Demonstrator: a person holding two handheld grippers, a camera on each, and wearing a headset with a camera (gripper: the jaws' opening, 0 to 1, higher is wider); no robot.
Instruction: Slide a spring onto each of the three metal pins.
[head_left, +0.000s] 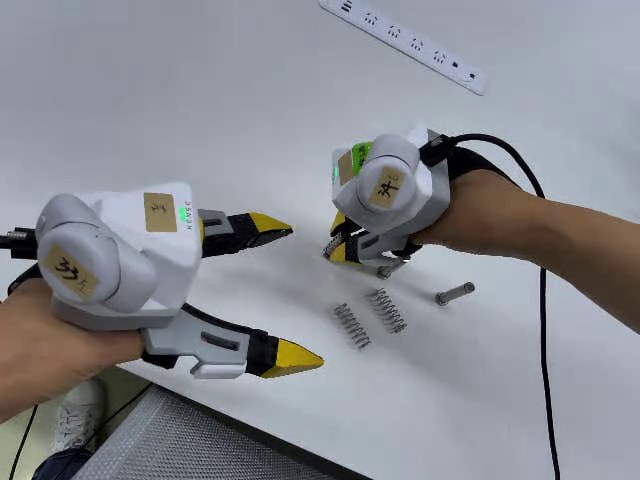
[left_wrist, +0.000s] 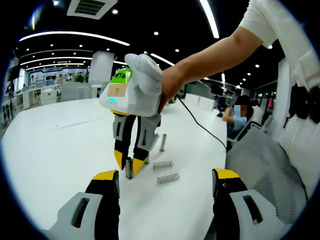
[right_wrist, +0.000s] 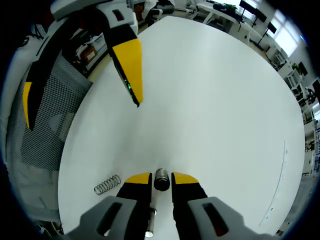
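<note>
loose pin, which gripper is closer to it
Right. The right gripper, shut on a spring, is just beside the pin; the open left gripper is farther, past two loose springs.

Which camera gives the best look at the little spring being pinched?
The left gripper view: the spring stands side-on in the right gripper. The right gripper view shows it end-on; in the head view the gripper largely hides it.

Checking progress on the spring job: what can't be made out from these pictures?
- Whether the spring held by the right gripper is threaded onto anything yet: right gripper view shows it end-on; in head view the gripper's body covers it.
- The pin under that gripper: head view, mostly covered by the jaws.
- Power strip markings: head view, too small.
</note>
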